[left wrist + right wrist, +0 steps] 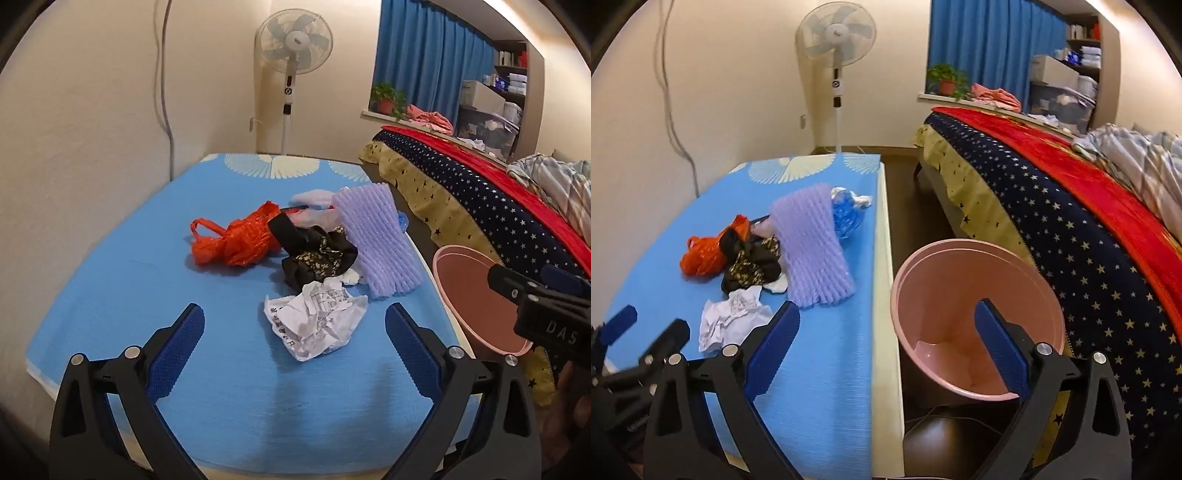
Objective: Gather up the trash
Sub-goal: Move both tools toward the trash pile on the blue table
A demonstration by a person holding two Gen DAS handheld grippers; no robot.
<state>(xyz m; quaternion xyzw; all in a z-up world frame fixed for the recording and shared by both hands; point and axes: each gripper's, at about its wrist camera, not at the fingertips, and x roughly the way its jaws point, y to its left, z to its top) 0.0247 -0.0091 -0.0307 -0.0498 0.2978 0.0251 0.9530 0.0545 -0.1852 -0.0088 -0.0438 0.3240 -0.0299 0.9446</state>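
blue-padded jaws of both grippers [294, 347] [886, 345] spread, crumpled paper [316, 321] ahead.

I note a blue mat [129, 280] with white fan motifs at twelve o'clock, orange bag [236, 240], lilac ribbed foam [376, 240], black floral cloth [317, 258], white printed paper [317, 321], pink bin [975, 317], star-patterned navy bedspread [1071, 236].

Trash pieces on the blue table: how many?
6, maybe more underneath: crumpled paper nearest; black wrapper behind it; orange bag left; purple foam right; pale bag behind; blue-silver wrapper at far right edge.
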